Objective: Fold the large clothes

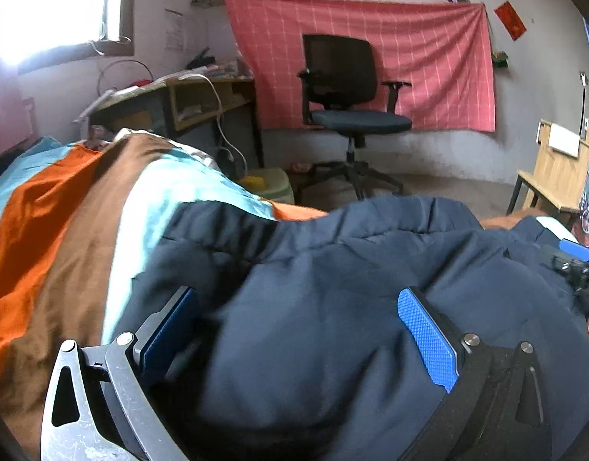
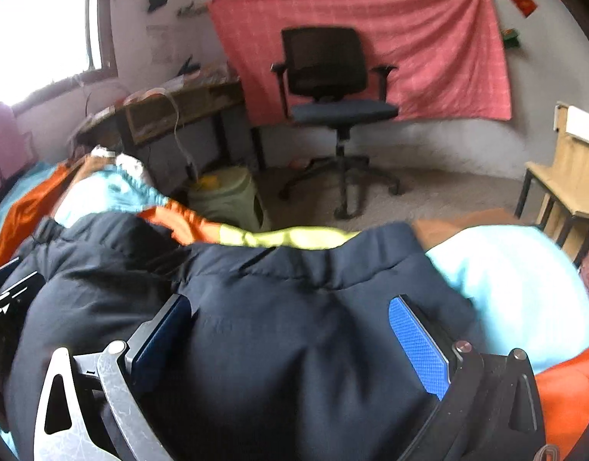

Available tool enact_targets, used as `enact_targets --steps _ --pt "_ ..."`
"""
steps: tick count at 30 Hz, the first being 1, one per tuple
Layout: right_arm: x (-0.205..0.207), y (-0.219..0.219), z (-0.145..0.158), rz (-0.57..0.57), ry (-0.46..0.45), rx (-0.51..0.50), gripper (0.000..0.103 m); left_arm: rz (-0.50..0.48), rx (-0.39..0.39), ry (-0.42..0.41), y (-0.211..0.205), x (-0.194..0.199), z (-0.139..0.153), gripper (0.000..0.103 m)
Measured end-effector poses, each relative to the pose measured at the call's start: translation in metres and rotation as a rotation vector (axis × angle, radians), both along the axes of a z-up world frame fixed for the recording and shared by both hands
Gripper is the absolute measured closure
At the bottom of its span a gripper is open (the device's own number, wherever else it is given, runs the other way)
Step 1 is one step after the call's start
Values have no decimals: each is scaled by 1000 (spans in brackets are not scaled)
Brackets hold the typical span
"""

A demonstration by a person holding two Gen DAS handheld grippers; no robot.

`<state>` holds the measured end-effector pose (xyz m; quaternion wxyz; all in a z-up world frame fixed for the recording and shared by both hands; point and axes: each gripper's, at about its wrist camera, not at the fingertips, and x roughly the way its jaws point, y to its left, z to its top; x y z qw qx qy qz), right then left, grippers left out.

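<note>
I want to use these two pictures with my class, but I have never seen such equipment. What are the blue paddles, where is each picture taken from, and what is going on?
A person holds a two-finger tool in each hand, with a camera on each looking forward along its fingers. One picture is from the left gripper, the other from the right gripper. The blue paddles are finger pads. Both stand open over a dark navy padded jacket lying on a bed with a striped bedspread. Neither holds anything yet. Behind stands an office chair.
</note>
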<state>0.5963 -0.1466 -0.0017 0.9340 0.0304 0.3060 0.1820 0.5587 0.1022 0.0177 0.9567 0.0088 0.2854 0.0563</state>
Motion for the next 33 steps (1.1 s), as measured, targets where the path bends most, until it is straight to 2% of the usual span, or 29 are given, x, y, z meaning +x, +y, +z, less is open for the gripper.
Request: enact_targets --steps 6,16,23,27,33 --pt "-8 -18 15 -8 -9 -7 0 51 10 7 28 -16 10 1" --pt "-38 -24 24 47 -39 -136 0 142 -21 22 61 -43 21 1" --pt "-46 -36 25 33 -18 -146 0 204 -15 119 77 -54 6 1" --pt "-48 -53 21 6 12 -131 0 180 -31 160 85 -61 -2 1" --pt "-46 -81 10 7 77 -138 0 50 -117 207 99 -69 -12 1"
